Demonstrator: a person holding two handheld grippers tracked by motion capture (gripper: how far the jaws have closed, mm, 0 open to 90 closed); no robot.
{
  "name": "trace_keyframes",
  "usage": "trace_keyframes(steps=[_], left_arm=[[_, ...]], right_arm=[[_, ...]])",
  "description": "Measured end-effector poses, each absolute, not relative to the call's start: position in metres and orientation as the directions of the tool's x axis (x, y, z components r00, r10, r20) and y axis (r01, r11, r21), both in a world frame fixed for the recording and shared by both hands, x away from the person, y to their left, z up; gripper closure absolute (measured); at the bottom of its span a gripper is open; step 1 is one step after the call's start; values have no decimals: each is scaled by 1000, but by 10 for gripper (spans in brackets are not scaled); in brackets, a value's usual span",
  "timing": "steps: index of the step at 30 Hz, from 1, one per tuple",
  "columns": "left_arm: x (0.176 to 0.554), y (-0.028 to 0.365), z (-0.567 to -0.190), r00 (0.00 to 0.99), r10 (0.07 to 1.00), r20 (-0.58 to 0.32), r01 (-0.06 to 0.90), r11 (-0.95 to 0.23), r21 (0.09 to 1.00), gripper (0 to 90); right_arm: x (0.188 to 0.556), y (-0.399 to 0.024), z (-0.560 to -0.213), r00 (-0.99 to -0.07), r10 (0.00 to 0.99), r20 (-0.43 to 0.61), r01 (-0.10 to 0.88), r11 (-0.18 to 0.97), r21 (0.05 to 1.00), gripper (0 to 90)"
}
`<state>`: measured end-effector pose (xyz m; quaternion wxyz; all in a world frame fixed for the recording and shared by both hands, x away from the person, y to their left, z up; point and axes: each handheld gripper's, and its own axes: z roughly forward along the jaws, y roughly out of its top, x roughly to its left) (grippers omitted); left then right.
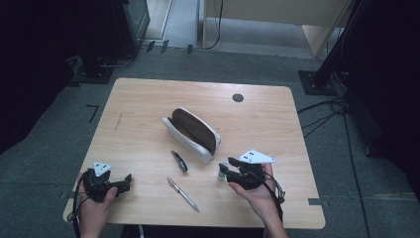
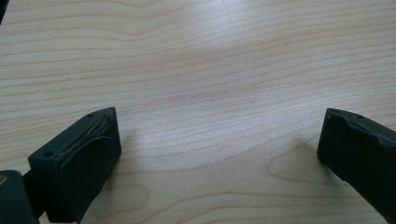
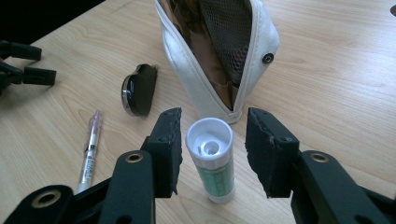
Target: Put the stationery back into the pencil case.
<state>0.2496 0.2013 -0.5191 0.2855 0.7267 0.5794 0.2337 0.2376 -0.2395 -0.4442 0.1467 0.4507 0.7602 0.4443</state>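
Note:
A small white tube with a green label (image 3: 215, 175) lies on the wooden table (image 1: 148, 99), its open white end facing the camera. My right gripper (image 3: 214, 125) straddles it, jaws a little wider than the tube, with a gap showing on the right side; in the high view the right gripper (image 1: 229, 171) sits at the front right by the tube (image 1: 223, 172). Just beyond stands an open white pouch (image 3: 261, 37) with a brown lining. My left gripper (image 2: 217, 149) rests open over bare wood, at the front left as the left gripper (image 1: 125, 182).
A small black oval object (image 3: 139, 89) lies left of the pouch, and a clear pen (image 3: 91, 149) lies nearer the front edge. The pouch (image 1: 193, 133) sits mid-table. A dark round grommet (image 1: 237, 97) is at the back right. Dark stands and cables surround the table.

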Motion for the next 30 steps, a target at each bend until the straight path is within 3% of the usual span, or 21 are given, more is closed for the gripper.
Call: trace_keyframes(steps=[18,30], left_arm=[[250,201,-519,220,975,10,709,-167,685,0],[250,201,-519,219,976,9,708,-166,686,0]], right_arm=[[232,-231,-459,-537,839,88,528,253,811,658],[235,-232,-442,-538,838,86,506,240,828,662]])
